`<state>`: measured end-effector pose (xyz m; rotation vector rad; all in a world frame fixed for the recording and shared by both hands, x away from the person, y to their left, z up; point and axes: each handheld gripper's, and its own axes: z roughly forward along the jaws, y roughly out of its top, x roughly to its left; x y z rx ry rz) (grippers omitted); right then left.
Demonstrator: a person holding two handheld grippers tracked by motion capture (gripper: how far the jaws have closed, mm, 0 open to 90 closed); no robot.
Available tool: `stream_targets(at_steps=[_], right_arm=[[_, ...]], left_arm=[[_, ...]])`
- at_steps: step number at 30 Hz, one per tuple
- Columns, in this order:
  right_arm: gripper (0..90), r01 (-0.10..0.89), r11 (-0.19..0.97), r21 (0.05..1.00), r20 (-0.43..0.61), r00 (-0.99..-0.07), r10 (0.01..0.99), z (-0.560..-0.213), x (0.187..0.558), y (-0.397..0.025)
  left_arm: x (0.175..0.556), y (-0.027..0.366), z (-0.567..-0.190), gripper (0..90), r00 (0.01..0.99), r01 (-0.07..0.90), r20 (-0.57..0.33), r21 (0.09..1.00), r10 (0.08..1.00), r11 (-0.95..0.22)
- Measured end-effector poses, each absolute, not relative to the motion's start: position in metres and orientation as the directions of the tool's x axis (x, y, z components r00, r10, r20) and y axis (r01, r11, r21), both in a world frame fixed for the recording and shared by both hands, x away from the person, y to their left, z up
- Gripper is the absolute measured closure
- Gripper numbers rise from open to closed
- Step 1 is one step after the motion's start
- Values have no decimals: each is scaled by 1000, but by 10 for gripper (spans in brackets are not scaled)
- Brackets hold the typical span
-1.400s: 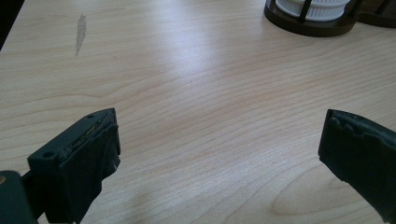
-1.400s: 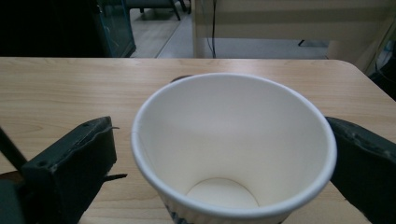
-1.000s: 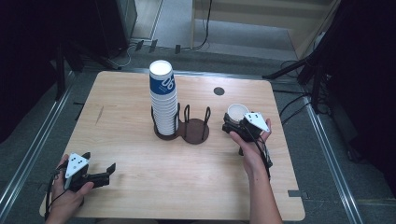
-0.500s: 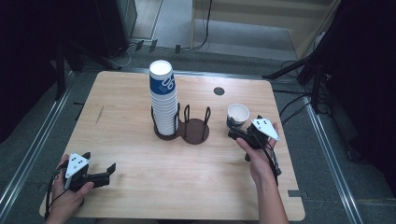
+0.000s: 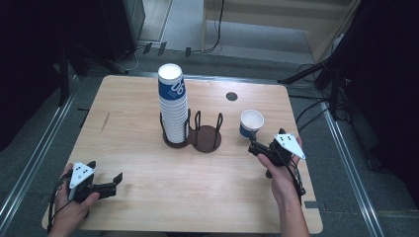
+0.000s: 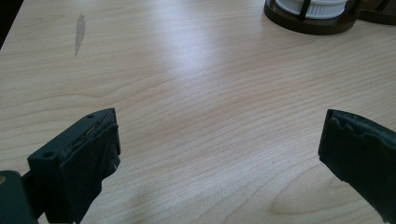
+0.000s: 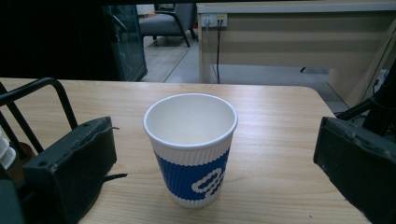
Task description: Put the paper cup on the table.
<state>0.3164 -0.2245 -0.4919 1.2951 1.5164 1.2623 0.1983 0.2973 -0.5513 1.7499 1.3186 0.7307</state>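
the cup (image 7: 190,147) is standing upright on the wooden table (image 5: 138,113), just past the right gripper (image 5: 254,146), whose jaws are spreading wide. the left gripper (image 5: 114,178) is gaping open too, over bare wood. grey floor (image 5: 247,34) is lying beyond.

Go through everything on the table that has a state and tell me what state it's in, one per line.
single cup: upright on the table, empty, free between open jaws
cup stack: upright in the holder's left ring
cup holder: right ring empty
left gripper: open, holds nothing
right gripper: open, not touching the cup
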Motion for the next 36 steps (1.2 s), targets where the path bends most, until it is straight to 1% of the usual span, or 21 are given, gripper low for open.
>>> stream_targets(at_steps=[19,36], right_arm=[[0,230,-5,973,45,-169,985,-500,293,-250],[0,272,-13,962,49,-124,991,-524,271,-278]], left_arm=[[198,297,-551,0,285,489,-19,863,958,-128],[198,297,-551,0,281,492,-21,862,960,-125]])
